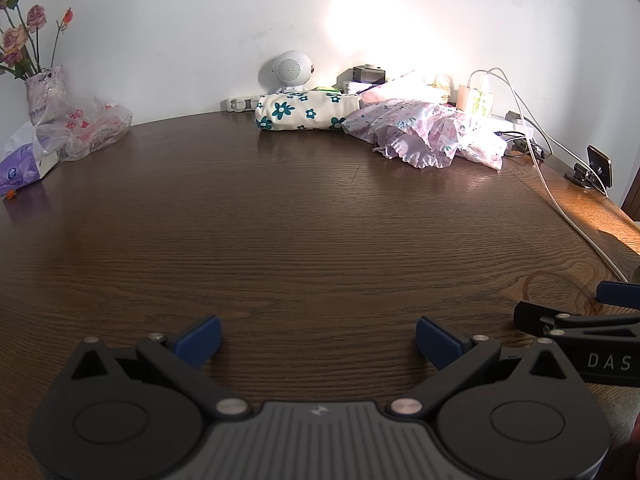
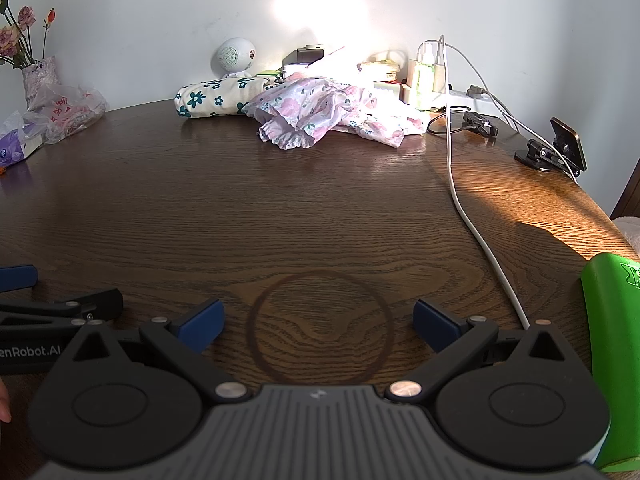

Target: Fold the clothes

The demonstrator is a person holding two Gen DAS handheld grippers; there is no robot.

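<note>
A crumpled pink and purple floral garment (image 1: 424, 132) lies at the far side of the dark wooden table (image 1: 304, 216), also in the right wrist view (image 2: 324, 112). A folded cream cloth with teal flowers (image 1: 304, 112) lies just left of it, seen too in the right wrist view (image 2: 216, 98). My left gripper (image 1: 318, 340) is open and empty near the table's front edge. My right gripper (image 2: 318, 324) is open and empty beside it, and shows at the right edge of the left wrist view (image 1: 576, 312). Both are far from the clothes.
A white cable (image 2: 468, 208) runs down the table's right side. A phone on a stand (image 2: 560, 148), a charger and bottles (image 2: 428, 76) stand at the back right. A vase with flowers (image 1: 44, 88), plastic bags (image 1: 88, 128) and a tissue pack (image 1: 24, 168) are far left. A green object (image 2: 612, 344) lies near right.
</note>
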